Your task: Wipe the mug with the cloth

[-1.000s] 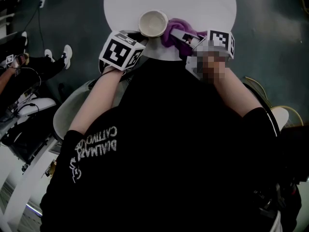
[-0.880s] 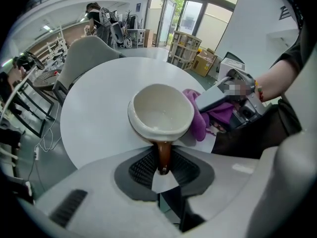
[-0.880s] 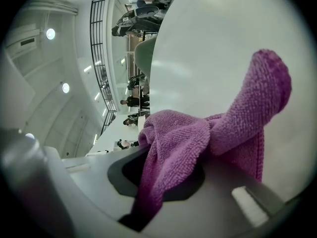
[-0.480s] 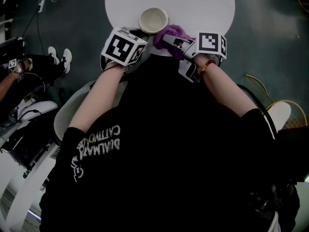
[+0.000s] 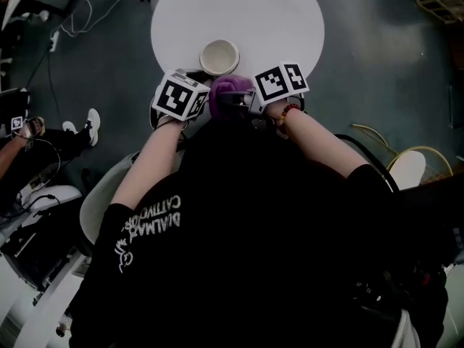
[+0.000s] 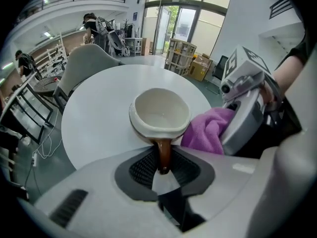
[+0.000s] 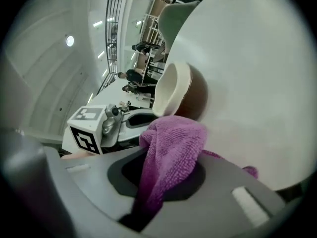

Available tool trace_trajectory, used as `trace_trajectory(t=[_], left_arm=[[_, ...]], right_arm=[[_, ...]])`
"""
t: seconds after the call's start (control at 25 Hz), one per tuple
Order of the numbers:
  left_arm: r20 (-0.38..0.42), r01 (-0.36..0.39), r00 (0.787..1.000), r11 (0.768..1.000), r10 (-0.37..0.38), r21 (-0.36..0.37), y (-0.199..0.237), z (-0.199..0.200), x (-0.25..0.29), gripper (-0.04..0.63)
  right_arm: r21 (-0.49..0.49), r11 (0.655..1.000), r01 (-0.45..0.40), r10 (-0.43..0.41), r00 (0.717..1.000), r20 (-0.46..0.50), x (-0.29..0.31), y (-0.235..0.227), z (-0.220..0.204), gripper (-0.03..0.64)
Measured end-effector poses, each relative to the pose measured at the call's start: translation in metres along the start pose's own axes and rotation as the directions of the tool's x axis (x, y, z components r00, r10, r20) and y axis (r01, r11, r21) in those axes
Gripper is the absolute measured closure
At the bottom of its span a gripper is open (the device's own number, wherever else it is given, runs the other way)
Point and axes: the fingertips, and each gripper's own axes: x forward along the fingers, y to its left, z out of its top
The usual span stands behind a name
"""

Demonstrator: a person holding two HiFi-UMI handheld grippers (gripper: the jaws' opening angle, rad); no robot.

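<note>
The left gripper (image 6: 163,171) has its jaws drawn in on the brown handle (image 6: 164,155) of the mug (image 6: 161,114), the ribbed pads pressing the handle from both sides with only its thickness between them. The right gripper (image 7: 163,178) is clamped on the purple cloth (image 7: 171,144): a twisted tail of it runs down between the jaws, and a rounded bunch bulges out past the tips. That bunch sits right up against the mug's side, just to the right of the handle as the left gripper view shows it, though the views leave unclear whether fabric and mug actually meet. The mug is cream inside and brown on its lower outer wall, and no contents can be made out in it. It stands upright on a round white table (image 5: 239,13) near the edge closest to the person, its handle pointing back towards them. In the head view both marker cubes sit side by side at that near edge, with the cloth between them. Beyond the table a grey chair (image 6: 86,63) faces it, and people stand in the bright hall behind.
</note>
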Motion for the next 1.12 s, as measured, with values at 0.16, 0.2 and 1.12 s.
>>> trace_trajectory(t=[0.16, 0.2, 1.12], left_arm=[[0.042, 0.004, 0.999, 1.0, -0.004, -0.003, -0.005, 0.024, 0.009, 0.526], [0.046, 0.007, 0.999, 1.0, -0.006, -0.01, -0.009, 0.023, 0.008, 0.526], [0.508, -0.021, 0.782, 0.829, 0.362, -0.559, 0.028, 0.07, -0.133, 0.428]], right_arm=[[0.0, 0.999, 0.05, -0.05, 0.995, 0.088, -0.056, -0.011, 0.042, 0.569], [0.004, 0.999, 0.049, -0.049, 0.994, 0.096, -0.065, -0.008, 0.046, 0.569], [-0.371, 0.923, -0.096, 0.181, 0.963, 0.199, -0.22, 0.103, 0.303, 0.569]])
